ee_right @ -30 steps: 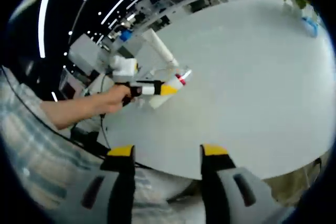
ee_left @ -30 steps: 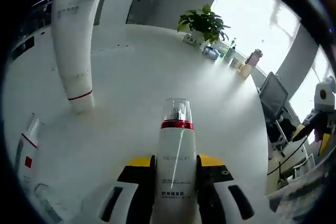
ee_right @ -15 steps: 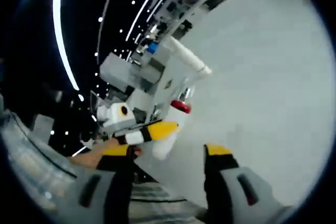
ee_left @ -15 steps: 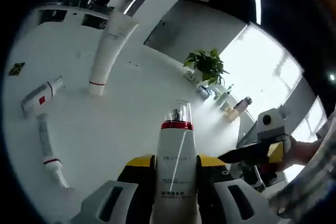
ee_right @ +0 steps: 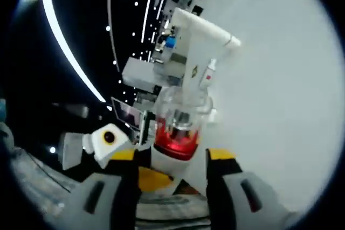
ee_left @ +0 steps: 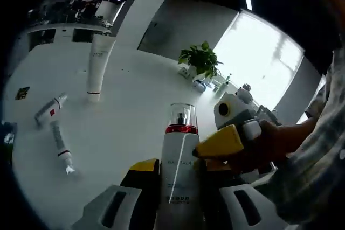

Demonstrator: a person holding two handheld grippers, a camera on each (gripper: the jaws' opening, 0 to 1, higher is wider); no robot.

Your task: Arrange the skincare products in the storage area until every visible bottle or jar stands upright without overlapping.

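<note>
White pump bottle [ee_left: 180, 160], base hidden, sits clamped in the left hand-held gripper [ee_left: 178, 172]; right hand-held gripper [ee_right: 171, 161] gapes around its cap.

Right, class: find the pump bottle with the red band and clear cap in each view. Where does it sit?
Left gripper view: the pump bottle stands bottom centre, gripped between that view's own claw jaws.
Right gripper view: the pump bottle fills the lower centre, cap towards the camera, just above the open jaws.
Shared landmark: the tall white tube standing cap-down on the table.

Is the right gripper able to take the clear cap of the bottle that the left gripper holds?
Probably yes: the right gripper is open, the clear cap sits just ahead between its jaws, and nothing stands between them.
</note>
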